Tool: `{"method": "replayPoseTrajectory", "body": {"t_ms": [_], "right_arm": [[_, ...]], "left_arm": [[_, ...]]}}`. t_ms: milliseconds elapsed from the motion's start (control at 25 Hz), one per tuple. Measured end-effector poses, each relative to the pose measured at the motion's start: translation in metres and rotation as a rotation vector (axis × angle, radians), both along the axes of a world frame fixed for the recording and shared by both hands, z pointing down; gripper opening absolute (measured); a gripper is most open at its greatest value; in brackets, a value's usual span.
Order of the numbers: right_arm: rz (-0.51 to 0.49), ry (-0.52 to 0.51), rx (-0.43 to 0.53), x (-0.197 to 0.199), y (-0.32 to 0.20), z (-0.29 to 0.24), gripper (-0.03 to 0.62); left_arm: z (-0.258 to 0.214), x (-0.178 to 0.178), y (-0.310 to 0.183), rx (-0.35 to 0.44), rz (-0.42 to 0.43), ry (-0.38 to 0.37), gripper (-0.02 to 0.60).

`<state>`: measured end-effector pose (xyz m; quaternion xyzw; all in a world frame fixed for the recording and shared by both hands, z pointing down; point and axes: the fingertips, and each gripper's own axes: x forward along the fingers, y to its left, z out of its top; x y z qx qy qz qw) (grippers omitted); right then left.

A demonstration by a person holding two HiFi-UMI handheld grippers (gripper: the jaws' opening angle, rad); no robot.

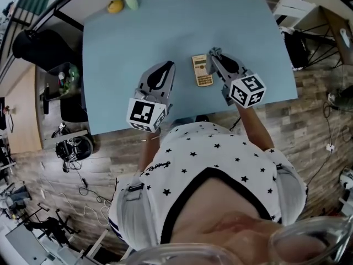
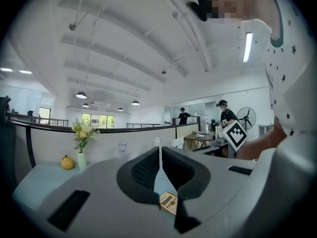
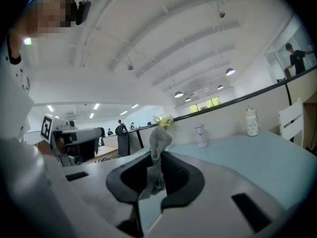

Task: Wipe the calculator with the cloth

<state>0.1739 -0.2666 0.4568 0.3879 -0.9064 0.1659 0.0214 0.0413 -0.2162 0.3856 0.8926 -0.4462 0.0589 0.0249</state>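
A pale blue table (image 1: 138,43) fills the head view from 10 to 2 o'clock, over a wood-plank floor (image 1: 309,109). A flower vase (image 1: 131,3) stands near 12 o'clock. Round ceiling lamps (image 2: 81,94) hang above far windows (image 2: 99,120). What seems to be a fan (image 2: 246,118) stands at 3 o'clock.

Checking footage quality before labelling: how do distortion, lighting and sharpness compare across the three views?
Head view: even light, edges bent, tan rectangular calculator on pale blue table sharp. Left gripper view: fisheye circle, dark corners, ceiling strip light glaring. Right gripper view: same fisheye, grey fabric cloth slightly soft.
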Motion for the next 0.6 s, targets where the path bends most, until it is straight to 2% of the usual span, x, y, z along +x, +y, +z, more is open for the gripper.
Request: {"method": "replayPoseTrajectory", "body": {"t_ms": [320,600], "right_arm": [[-0.049,-0.067,0.093,-0.002,0.038,-0.045,0.048],[-0.074,-0.103,0.125,-0.006,0.059,-0.057,0.048]], "left_arm": [[0.004,0.011,0.023,-0.018,0.003,-0.013,0.040],[0.009,0.016,0.038,-0.032,0.011,-0.030,0.040]]}}
